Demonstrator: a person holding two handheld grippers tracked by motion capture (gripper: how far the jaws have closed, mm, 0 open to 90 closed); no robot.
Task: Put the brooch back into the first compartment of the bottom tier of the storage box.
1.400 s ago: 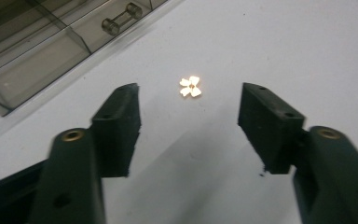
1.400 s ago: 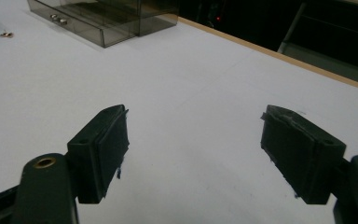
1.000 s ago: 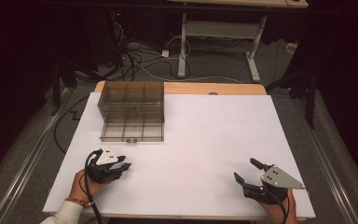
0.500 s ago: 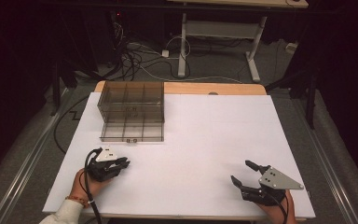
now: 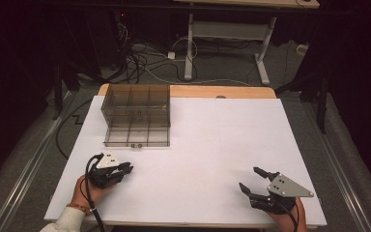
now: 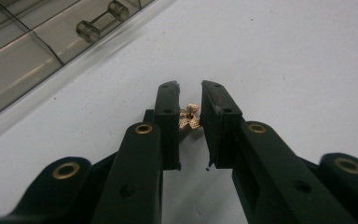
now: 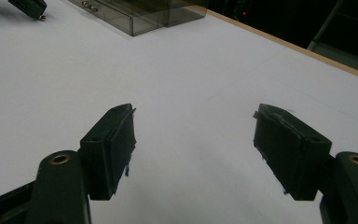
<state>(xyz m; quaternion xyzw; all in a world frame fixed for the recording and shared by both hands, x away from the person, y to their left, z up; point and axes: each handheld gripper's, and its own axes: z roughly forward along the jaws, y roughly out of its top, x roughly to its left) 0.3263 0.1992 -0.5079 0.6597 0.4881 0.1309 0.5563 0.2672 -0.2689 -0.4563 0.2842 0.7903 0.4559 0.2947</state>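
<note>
At the far left of the high view, a hand with a white sleeve cuff holds the left tool low on the near left part of the white desk. A dark cable trails back from it. In the left gripper view, its 2 black jaws stand close together and have just been closing. Between them sits a small cluster of brass knurled pieces, which appears to touch both pads, so this tool grips the brass. The cluster lies close to the desk surface, but whether it rests on the surface cannot be told.

Just beyond that tool, towards the far left of the desk, stands a smoky clear drawer box. Its bottom drawer is pulled out towards the person, and dividers split it into compartments. The left gripper view shows the drawer's front edge and its small bar handle at the upper left, near the jaws but apart from them.

The middle of the desk is bare white sheet, with a strip of wood along the far edge.

At the near right, the other hand holds the right tool, with a grey 3-cornered plate on top. Its tips point up and to the left across the desk. In the right gripper view, its 2 jaws stand wide apart with bare desk between them, so this tool is open and holds nothing. It is well apart from the box and the brass pieces.
</note>
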